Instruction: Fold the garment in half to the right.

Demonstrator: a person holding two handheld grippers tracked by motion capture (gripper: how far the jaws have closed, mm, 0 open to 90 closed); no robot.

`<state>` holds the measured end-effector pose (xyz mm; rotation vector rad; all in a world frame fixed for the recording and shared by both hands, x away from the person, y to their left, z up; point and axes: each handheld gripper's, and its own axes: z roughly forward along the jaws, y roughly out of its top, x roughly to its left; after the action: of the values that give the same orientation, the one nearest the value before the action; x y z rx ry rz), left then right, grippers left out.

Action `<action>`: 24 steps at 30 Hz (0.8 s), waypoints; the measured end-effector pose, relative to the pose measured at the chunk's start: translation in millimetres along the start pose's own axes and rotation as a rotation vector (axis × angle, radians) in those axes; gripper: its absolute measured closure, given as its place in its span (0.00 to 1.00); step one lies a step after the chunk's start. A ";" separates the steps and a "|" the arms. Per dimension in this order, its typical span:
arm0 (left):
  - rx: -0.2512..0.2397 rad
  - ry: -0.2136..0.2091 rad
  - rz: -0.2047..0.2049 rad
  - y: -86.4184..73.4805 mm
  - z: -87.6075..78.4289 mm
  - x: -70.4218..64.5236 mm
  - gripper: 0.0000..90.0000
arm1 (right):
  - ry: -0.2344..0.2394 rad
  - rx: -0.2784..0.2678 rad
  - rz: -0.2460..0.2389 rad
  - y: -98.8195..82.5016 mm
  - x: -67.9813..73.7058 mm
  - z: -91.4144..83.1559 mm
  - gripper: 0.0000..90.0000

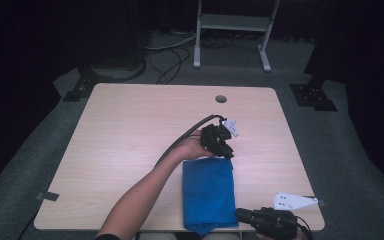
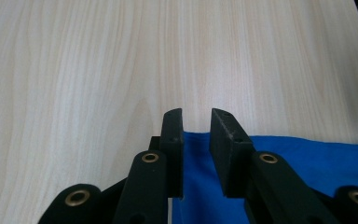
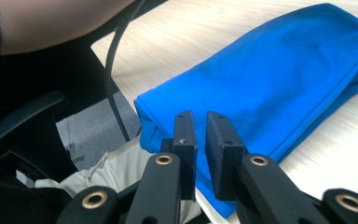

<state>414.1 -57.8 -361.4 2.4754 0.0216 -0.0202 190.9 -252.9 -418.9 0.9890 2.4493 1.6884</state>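
Observation:
A blue cloth [image 1: 207,192] lies folded in a long rectangle on the wooden table [image 1: 130,130], its near end hanging over the front edge. My left gripper [image 1: 227,154] is at the cloth's far edge, pointing down. In the left gripper view its jaws [image 2: 196,114] stand apart, with the cloth [image 2: 307,158] under them and nothing pinched. My right gripper [image 1: 239,215] sits at the cloth's near right corner. In the right gripper view its jaws [image 3: 199,116] are nearly together, a thin slit between the pads, over the cloth's [image 3: 279,70] near hem. I cannot tell if fabric is caught.
A person's bare forearm [image 1: 145,195] reaches from the front edge to the left gripper, with a black cable trailing along it. A round cable hole [image 1: 221,99] sits near the table's far edge. A white metal stand [image 1: 232,22] is on the floor beyond.

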 end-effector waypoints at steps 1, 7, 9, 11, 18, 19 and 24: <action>-0.005 0.000 -0.003 -0.1 -1.2 -0.5 0.82 | -0.002 0.006 -0.006 0.7 0.3 1.3 0.91; 0.010 -0.013 0.000 -7.3 -1.8 -5.7 0.77 | -0.034 0.035 -0.044 6.8 -1.9 11.7 0.84; 0.020 -0.025 -0.008 -11.2 1.8 -5.9 0.74 | -0.052 0.049 -0.061 10.0 -3.2 16.4 0.80; 0.029 -0.025 -0.010 -15.0 6.7 -6.5 0.72 | -0.068 0.068 -0.082 13.6 -3.2 21.3 0.76; 0.061 -0.043 -0.012 -20.1 25.2 -7.3 0.66 | -0.085 0.104 -0.146 23.0 -0.9 34.7 0.65; 0.068 -0.041 -0.006 -19.7 27.1 -7.2 0.65 | -0.085 0.106 -0.153 23.2 -0.6 35.5 0.64; 0.094 -0.048 -0.009 -20.5 38.1 -6.8 0.63 | -0.082 0.127 -0.155 21.8 0.2 37.7 0.62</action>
<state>406.5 -65.3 -403.9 2.5676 0.0113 -0.0857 214.4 -216.4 -416.3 0.8359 2.5320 1.4340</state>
